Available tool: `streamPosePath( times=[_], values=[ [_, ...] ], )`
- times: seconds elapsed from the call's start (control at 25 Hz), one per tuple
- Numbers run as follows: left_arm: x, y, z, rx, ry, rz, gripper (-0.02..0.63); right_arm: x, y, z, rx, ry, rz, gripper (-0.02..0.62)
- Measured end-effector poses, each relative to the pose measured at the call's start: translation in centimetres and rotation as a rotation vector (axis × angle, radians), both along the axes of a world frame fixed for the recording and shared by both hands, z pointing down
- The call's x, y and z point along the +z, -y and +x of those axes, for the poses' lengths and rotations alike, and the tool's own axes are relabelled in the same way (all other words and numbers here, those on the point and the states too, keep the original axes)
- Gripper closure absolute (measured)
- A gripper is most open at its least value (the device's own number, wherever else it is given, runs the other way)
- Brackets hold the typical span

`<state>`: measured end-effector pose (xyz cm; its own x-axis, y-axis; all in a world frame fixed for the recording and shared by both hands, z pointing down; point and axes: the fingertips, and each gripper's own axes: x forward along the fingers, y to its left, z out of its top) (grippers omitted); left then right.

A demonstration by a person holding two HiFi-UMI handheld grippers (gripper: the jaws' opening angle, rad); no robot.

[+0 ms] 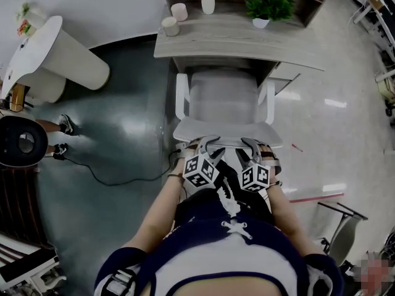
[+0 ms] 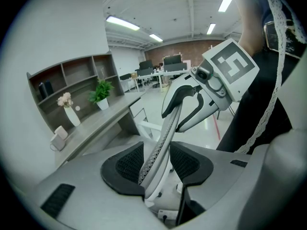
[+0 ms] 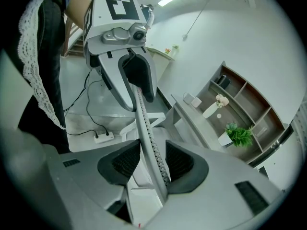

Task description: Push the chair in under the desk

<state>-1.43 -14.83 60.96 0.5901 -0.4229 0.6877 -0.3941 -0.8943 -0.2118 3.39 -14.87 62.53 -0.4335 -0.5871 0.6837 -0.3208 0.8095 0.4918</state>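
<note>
Gripping the chair (image 1: pixel 225 100) by its back, both grippers side by side

The left gripper (image 2: pixel 157 159) and right gripper (image 3: pixel 152 162) each had jaws set over the top rim of the backrest (image 1: pixel 225 131), pads closed against its two faces. The chair faced the desk (image 1: pixel 234 42), the front of its seat under the desktop and the backrest well out from it. A vase (image 1: pixel 208 2) and plant (image 1: pixel 268 8) stood on the desk

The left tool (image 1: pixel 208 145) and right tool (image 1: pixel 250 147) are pale grey, with black ribbed pads (image 2: pixel 127 164) and black-and-white marker cubes (image 1: pixel 202 170). The person wears a dark top (image 1: pixel 222 245) with white lace trim (image 1: pixel 229 203).
</note>
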Motion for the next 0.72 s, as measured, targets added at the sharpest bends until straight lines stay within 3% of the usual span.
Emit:
streamPosePath(
  times=[0.72],
  values=[
    [0.0,3.5,-0.2,0.007,0.009,0.012,0.431,0.0,3.6,-0.2,0.012,0.0,-0.034,0.439]
  ],
)
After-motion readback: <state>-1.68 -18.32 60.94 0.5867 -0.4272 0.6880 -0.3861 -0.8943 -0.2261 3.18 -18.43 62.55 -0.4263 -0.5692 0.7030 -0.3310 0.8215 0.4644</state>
